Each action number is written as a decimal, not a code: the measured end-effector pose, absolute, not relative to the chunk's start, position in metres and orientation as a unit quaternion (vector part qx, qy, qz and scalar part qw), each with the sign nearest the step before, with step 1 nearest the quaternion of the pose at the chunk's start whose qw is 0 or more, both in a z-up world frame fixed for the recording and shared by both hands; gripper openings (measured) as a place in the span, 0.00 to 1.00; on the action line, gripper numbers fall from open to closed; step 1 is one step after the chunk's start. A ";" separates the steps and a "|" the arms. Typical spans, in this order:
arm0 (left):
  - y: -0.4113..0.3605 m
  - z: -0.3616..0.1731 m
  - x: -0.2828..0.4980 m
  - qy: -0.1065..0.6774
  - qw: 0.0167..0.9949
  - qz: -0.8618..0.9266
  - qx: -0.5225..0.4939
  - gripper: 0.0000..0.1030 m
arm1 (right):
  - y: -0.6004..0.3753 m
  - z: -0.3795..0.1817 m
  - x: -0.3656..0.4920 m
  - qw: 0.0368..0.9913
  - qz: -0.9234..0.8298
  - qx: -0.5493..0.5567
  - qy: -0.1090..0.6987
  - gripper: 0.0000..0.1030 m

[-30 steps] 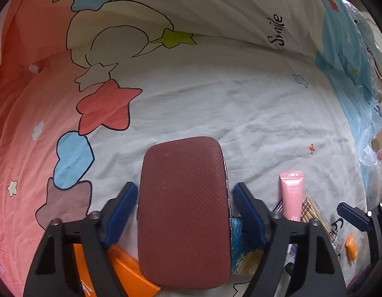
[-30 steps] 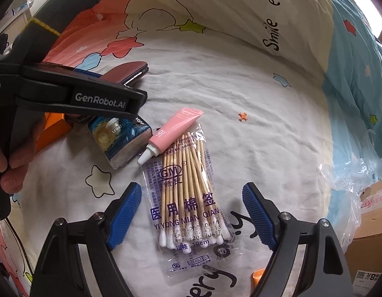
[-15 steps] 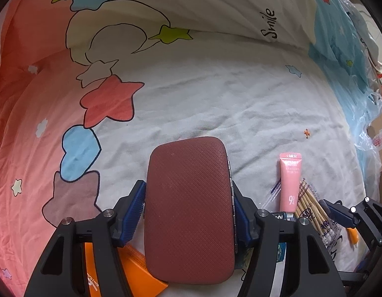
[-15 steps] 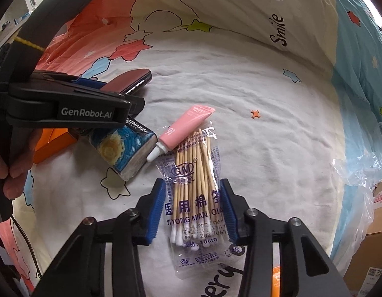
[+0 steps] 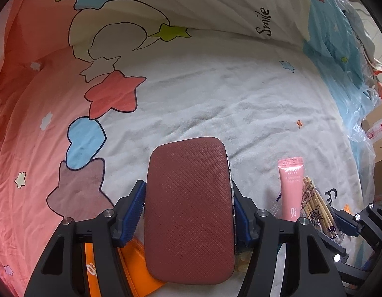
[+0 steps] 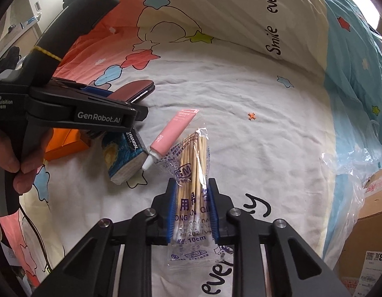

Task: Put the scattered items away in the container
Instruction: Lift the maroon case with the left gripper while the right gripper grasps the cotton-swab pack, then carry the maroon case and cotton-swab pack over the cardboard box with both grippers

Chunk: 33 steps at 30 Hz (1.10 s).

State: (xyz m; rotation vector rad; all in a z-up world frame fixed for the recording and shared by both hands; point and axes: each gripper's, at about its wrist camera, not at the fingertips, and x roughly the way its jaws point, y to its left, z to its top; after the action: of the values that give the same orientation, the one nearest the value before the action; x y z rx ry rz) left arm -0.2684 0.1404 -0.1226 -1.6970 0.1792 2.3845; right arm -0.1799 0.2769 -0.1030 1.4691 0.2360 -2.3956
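The right gripper is closing on a bag of cotton swabs, lengthwise between its pads. The left gripper clamps a red case

Each gripper was matte black, with ribbed blue pads on its fingers and round silver screws at the linkage joints. The left gripper carried white "GenRobot.AI" and "Data Acquisition System" lettering, and a yellow cord was tied round its black handle.
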 end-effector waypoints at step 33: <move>0.166 -0.027 -0.178 0.089 0.158 0.828 -0.531 0.63 | 0.308 0.001 -0.078 0.110 -0.881 0.456 0.067 0.21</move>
State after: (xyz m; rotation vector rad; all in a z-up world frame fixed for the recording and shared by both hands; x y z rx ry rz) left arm -0.1784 0.1656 -0.0267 -1.5177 0.2559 2.3682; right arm -0.0782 0.3076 0.0006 1.3392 0.1983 -2.5880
